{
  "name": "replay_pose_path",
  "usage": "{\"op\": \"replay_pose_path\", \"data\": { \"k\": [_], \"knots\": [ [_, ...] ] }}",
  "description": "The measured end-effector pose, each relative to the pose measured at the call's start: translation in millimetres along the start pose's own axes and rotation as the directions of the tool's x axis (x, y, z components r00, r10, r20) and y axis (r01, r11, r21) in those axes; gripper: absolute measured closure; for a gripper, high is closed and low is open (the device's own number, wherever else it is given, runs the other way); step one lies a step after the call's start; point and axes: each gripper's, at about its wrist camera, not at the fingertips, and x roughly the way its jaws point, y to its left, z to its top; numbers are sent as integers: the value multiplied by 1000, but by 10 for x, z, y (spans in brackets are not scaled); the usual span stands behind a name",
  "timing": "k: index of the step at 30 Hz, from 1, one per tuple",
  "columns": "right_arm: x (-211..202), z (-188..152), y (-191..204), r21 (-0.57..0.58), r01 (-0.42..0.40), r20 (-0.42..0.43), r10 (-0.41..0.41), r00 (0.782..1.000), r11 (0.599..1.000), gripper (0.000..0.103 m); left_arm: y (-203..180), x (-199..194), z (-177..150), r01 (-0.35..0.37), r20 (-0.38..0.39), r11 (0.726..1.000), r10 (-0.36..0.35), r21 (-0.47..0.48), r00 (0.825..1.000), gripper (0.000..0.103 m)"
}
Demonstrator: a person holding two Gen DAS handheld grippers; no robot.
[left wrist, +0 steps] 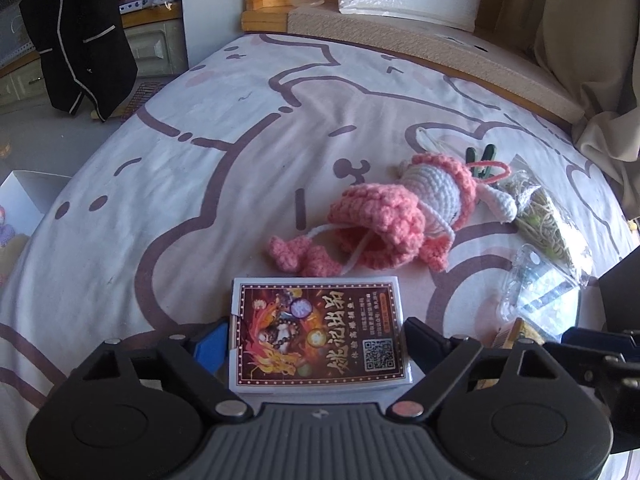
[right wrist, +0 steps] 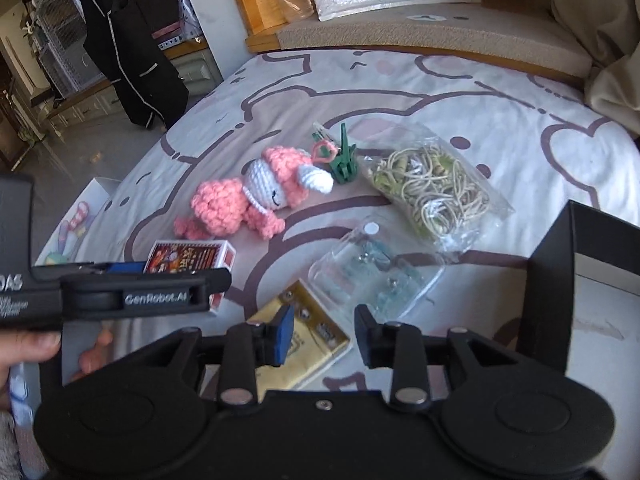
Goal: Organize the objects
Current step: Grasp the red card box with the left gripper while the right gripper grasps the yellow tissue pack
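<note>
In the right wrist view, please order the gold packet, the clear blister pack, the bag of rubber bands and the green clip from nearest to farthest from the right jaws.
1. Gold packet, just ahead, left.
2. Clear blister pack, ahead.
3. Bag of rubber bands, ahead, right.
4. Green clip, farthest, beside the crochet doll.

One crocheted doll [right wrist: 256, 200], one card box [left wrist: 318, 340], one green clip [right wrist: 344, 156], one bag of rubber bands [right wrist: 432, 188], one clear plastic pack [right wrist: 376, 272], one gold packet [right wrist: 316, 340].

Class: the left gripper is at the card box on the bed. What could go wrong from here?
1. The left gripper straddles the card box on the soft bedsheet; the box may tilt or slip as it lifts.
2. The crochet doll lies just beyond the box; pushing forward could shove it.
</note>
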Motion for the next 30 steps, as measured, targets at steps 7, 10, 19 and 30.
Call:
{"op": "replay_pose_path", "data": {
  "k": [7, 10, 19, 30],
  "knots": [
    [-26, -85, 123, -69, -90, -76, 85, 993, 994, 57, 163, -25, 12, 28, -54, 1000, -28, 4, 998, 14],
    [-58, -159, 206, -113, -84, -100, 72, 992, 990, 49, 206, -40, 5, 39, -66, 999, -40, -5, 997, 14],
    [72, -217, 629, -269, 37, -90, -63, 994, 962, 23, 200, -43, -6, 19, -73, 1000, -20, -17, 997, 13],
    [209, -255, 661, -245, 142, -99, -170, 980, 959, 29, 247, -57, -39, 13, -82, 999, -17, -47, 997, 8]
  ]
}}
